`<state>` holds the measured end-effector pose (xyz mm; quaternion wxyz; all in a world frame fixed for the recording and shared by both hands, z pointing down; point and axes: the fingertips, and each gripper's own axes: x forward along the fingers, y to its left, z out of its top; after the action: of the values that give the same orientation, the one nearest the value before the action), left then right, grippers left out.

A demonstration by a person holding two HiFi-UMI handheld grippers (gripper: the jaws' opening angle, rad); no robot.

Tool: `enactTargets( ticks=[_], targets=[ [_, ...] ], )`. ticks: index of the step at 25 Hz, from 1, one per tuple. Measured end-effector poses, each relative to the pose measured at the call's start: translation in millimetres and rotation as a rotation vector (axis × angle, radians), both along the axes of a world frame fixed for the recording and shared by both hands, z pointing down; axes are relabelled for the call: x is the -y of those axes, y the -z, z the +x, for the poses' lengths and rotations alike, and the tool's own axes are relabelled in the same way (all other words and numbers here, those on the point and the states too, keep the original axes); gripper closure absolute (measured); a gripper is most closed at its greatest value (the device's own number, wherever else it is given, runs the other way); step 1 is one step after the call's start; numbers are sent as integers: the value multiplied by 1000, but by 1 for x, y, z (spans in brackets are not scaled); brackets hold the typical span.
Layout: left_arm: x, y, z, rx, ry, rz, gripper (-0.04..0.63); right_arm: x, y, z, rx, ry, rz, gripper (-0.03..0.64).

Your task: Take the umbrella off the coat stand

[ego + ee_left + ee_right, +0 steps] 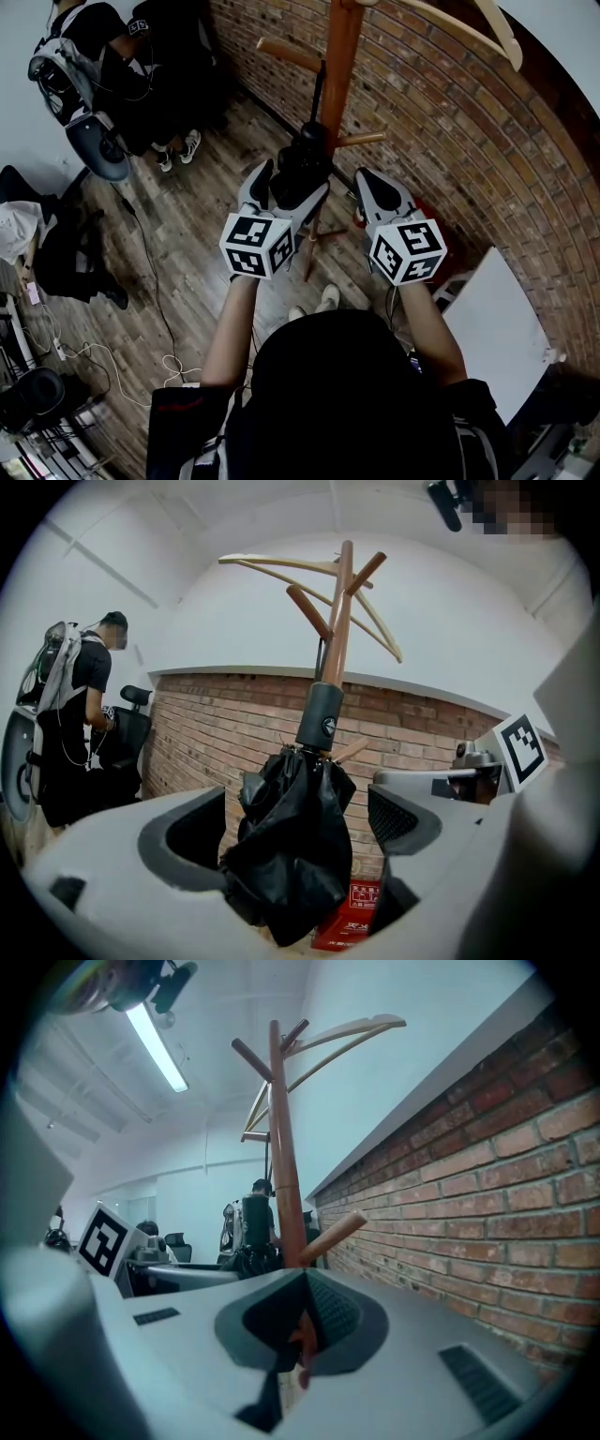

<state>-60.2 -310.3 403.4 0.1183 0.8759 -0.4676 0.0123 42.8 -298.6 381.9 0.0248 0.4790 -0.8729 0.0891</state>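
Note:
A folded black umbrella (295, 855) hangs upright against the wooden coat stand (339, 621), its black handle (321, 716) up by the pole. My left gripper (295, 822) is open, one jaw on each side of the umbrella's bunched fabric, and the right jaw stands clear of it. From the head view the umbrella (302, 167) sits between the left gripper's (286, 187) fingers, in front of the stand (342, 56). My right gripper (305, 1321) is shut and empty, just right of the stand's pole (284, 1166) and beside a short peg (333, 1232). The right gripper (375, 187) is level with the left.
A brick wall (450, 122) runs close behind and to the right of the stand. A red box (361, 921) lies at its foot. A person with a backpack (80, 724) stands at the left by office chairs. Cables (141, 281) cross the wooden floor; a white board (497, 328) leans at right.

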Motion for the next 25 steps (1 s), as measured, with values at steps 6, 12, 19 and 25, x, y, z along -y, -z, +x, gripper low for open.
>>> enactTargets(
  ticks=[6,12,19,25],
  targets=[
    [8,-3,2,7,-17,-7,144,6,-4,-3,-3,5,-12,589],
    [14,-8,11,41,-38,-11,144,10,-9,2,-10,2,-21,589],
    [23,-12,20,50,-50,-20,144,17,-13,11,-3,-12,-31,589],
    [28,-15,23,31,-57,-46,146,20,-16,12,-5,-12,-38,589]
  ],
)
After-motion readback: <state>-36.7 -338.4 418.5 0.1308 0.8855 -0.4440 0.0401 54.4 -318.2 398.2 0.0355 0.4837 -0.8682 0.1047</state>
